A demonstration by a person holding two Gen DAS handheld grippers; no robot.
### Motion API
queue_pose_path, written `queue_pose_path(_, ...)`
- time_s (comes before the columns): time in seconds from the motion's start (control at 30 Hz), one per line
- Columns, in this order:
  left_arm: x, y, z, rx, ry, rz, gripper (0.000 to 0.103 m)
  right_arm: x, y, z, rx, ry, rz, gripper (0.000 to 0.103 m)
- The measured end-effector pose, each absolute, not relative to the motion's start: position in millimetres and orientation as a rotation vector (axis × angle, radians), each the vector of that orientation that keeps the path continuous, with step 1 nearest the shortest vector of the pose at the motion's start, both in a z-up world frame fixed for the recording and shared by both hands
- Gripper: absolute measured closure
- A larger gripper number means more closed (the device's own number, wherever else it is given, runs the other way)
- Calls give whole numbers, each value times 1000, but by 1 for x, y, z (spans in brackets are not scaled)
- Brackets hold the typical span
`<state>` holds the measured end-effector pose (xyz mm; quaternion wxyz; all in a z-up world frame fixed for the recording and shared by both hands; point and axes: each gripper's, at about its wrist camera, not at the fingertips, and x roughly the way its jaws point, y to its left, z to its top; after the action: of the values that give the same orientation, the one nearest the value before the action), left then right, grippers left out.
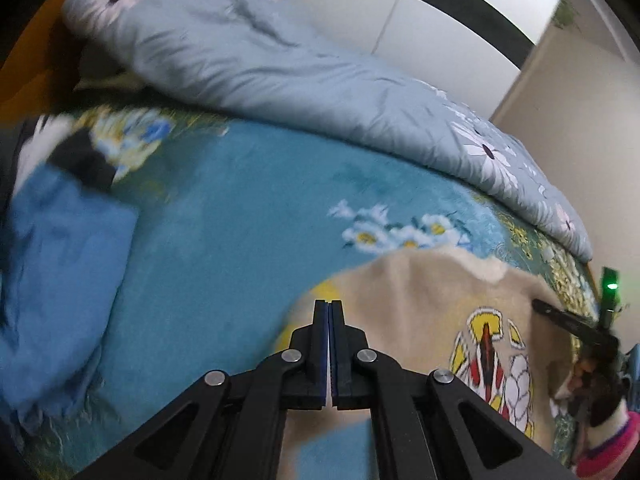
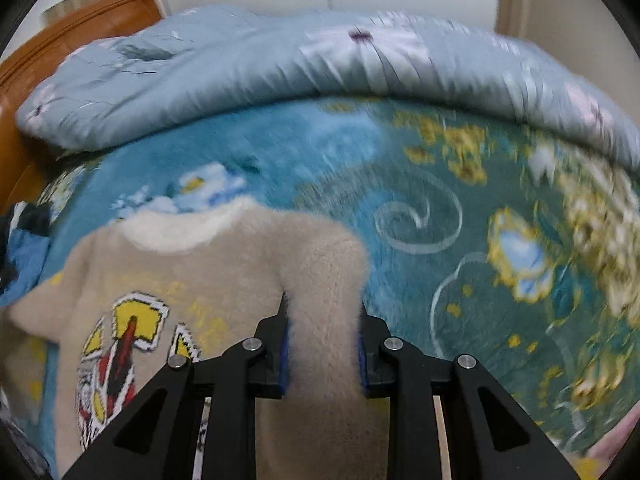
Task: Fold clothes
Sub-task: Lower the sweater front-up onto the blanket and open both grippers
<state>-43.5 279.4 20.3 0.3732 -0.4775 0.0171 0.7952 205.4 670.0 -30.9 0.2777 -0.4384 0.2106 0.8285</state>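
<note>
A fluffy beige sweater with a yellow, red and white cartoon patch lies front up on the bed, its white collar pointing away from me. My left gripper is shut at the sweater's left edge; the pads are nearly touching and no cloth shows between them. My right gripper is shut on a thick beige sleeve of the sweater, which is bunched between the blue pads and lifted over the body. In the left wrist view the right gripper shows at the far right with a green light.
A teal floral blanket covers the bed. A pale blue flowered quilt is heaped along the far side. A folded blue garment and a black-and-white one lie at the left. An orange-brown headboard stands behind them. A hand in a pink sleeve is at the right.
</note>
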Motion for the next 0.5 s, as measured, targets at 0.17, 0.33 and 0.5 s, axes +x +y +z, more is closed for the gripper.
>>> queue_pose_path(0.17,-29,230,11,-1244,-25,2068,78,210,663,-30,-1139,555,2217,70)
queue_pose_path(0.33,-12,194,-4,-1291,-87,2070,49,240,636,-8,-1066,534,2293,59)
queue_pose_path(0.5,3,176,-22,-1356,-133,2045,51,272,607,13,-990,518,2371,57)
